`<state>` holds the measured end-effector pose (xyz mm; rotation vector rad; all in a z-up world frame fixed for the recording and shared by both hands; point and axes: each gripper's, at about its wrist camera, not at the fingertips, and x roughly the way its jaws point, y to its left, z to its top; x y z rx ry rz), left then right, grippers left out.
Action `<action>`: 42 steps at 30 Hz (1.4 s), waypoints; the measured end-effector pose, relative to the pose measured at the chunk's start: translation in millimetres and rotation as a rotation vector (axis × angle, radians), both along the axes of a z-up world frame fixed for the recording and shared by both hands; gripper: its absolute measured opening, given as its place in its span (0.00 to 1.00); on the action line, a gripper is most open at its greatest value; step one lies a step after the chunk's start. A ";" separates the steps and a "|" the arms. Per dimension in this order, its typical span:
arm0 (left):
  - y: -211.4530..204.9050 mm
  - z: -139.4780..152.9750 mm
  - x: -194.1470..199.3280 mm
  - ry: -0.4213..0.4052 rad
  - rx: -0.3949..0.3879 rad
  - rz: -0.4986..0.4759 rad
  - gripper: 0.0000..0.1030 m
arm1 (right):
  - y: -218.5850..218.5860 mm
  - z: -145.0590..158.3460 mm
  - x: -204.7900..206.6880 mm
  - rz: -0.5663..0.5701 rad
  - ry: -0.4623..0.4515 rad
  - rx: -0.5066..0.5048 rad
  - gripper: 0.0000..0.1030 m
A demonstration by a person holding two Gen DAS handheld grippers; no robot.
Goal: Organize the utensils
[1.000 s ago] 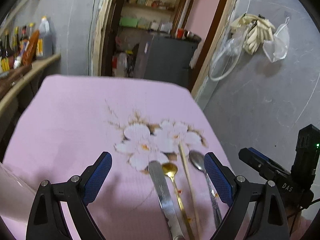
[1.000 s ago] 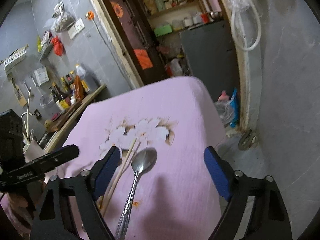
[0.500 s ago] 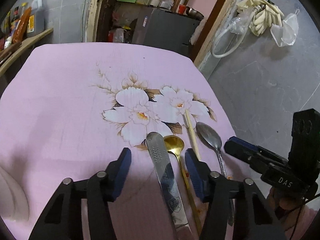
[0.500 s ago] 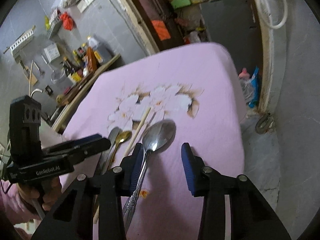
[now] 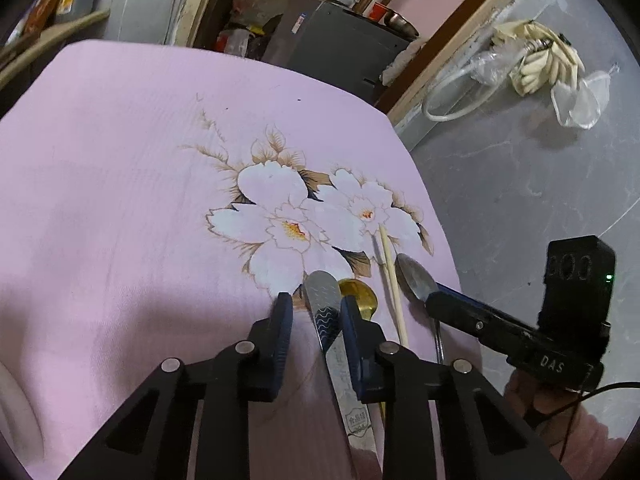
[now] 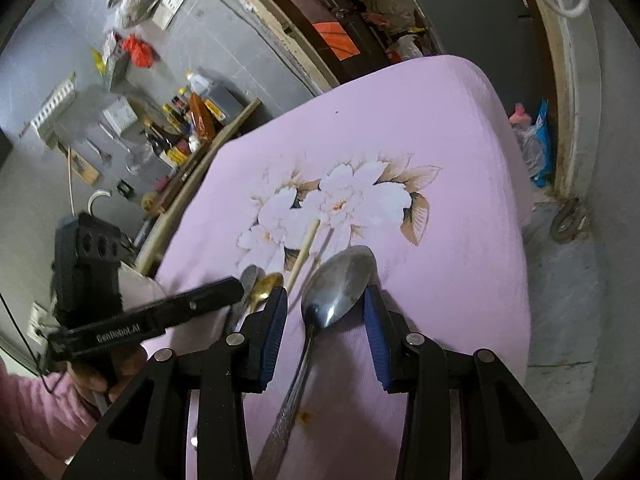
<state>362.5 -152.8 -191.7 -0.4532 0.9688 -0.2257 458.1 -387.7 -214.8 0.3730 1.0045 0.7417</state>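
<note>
Closing around the flat steel tongs, the left gripper has that tool between its jaws, though a gap shows on the near side and the pads do not yet press it; the right gripper straddles the neck of the steel spoon with its jaws partly open and daylight on both sides, so nothing is gripped.

Taking the printed flower on the pink cloth as the landmark, all the utensils lie just below it, side by side; the tongs sit nearest its lower petals, the gold spoon touches or nearly touches them on the right, then the chopstick whose tip rests on the flower, then the steel spoon at the far right, near the cloth's edge.

Crowding is the main risk, in my judgement; the left gripper's right finger comes down between tongs and gold spoon, so it may land on the gold bowl, drag it along, or pinch both together. Thin, flat, polished metal on soft fabric gives little for the pads to bite; they could slide over the top, or gather cloth and shift every piece. On the right, the spoon's neck is narrow and slick, so it may pivot or slip, bowl dropping; a swing could knock the chopstick, which would roll. Both grippers work close together and could collide.
</note>
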 end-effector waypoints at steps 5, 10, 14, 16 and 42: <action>-0.1 -2.4 3.8 0.009 -0.023 -0.014 0.23 | 9.7 -4.5 6.0 -0.001 0.021 0.031 0.27; -0.9 -1.3 5.5 0.021 -0.020 -0.035 0.18 | 11.4 -9.3 10.1 -0.012 0.063 0.079 0.12; 2.5 -3.4 8.7 0.049 -0.050 -0.039 0.12 | 14.8 -5.4 6.2 -0.021 0.043 0.080 0.08; 1.2 -2.7 11.1 0.061 -0.049 -0.051 0.11 | 18.0 -3.6 4.7 -0.022 0.045 0.087 0.07; -20.8 19.4 16.9 0.184 0.105 -0.212 0.05 | -9.2 5.8 -14.3 -0.128 0.095 -0.005 0.04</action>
